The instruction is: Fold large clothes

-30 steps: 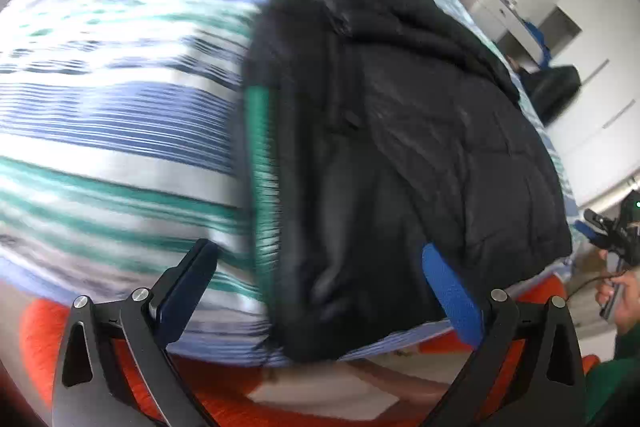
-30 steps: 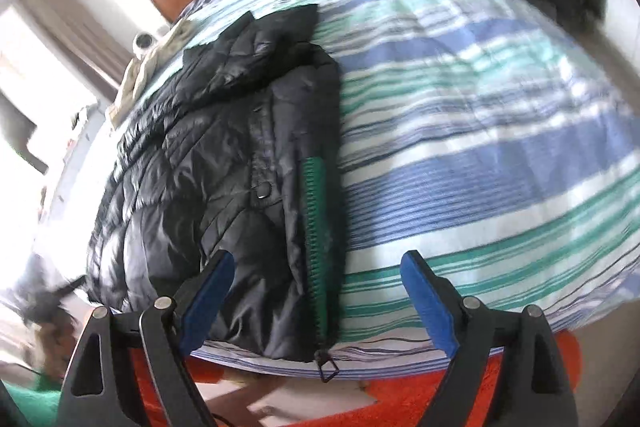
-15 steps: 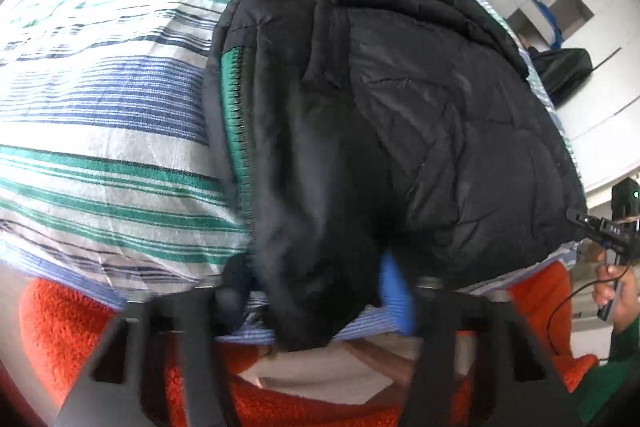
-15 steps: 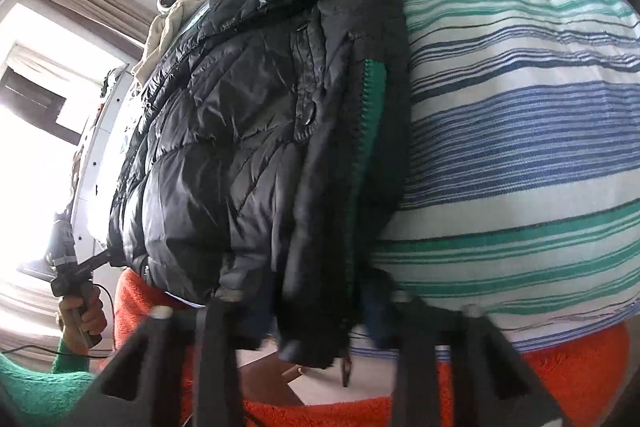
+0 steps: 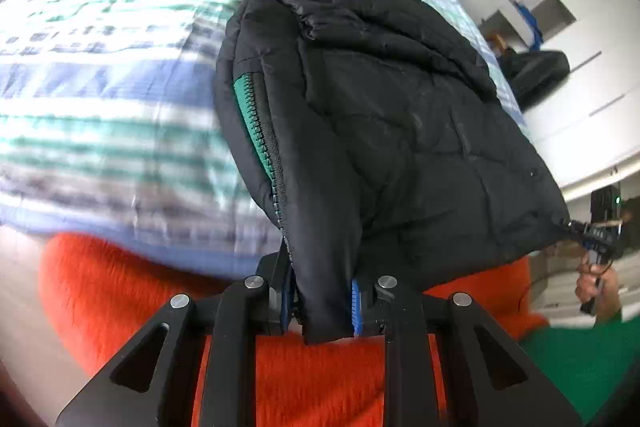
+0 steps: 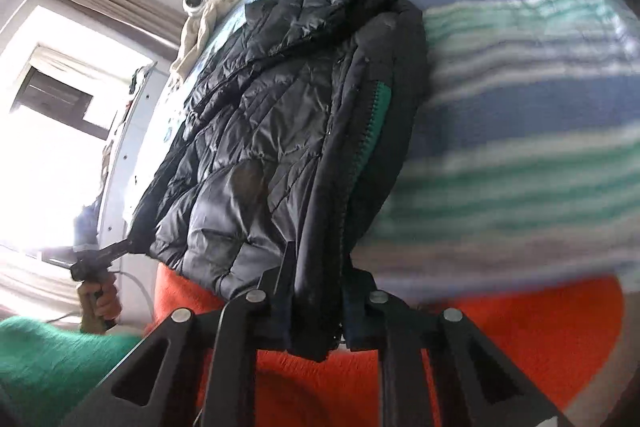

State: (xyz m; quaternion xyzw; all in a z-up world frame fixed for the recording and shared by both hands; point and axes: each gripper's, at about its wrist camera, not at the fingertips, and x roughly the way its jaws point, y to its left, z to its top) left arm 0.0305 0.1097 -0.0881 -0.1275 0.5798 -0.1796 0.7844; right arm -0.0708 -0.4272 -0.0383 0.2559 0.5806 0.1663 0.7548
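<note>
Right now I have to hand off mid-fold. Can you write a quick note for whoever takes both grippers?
Left gripper: jaws have just been closing, now shut on the near hem of the black quilted puffer jacket.
Right gripper: the same, clamped on that hem.
Jacket: lies lengthwise on the blue, green and white striped bedspread, collar at the far end, green zipper tape showing along one edge.
Done: both grips taken on the hem.
Left: probably carry the hem up toward the collar to fold the jacket in half, then release and smooth.
</note>
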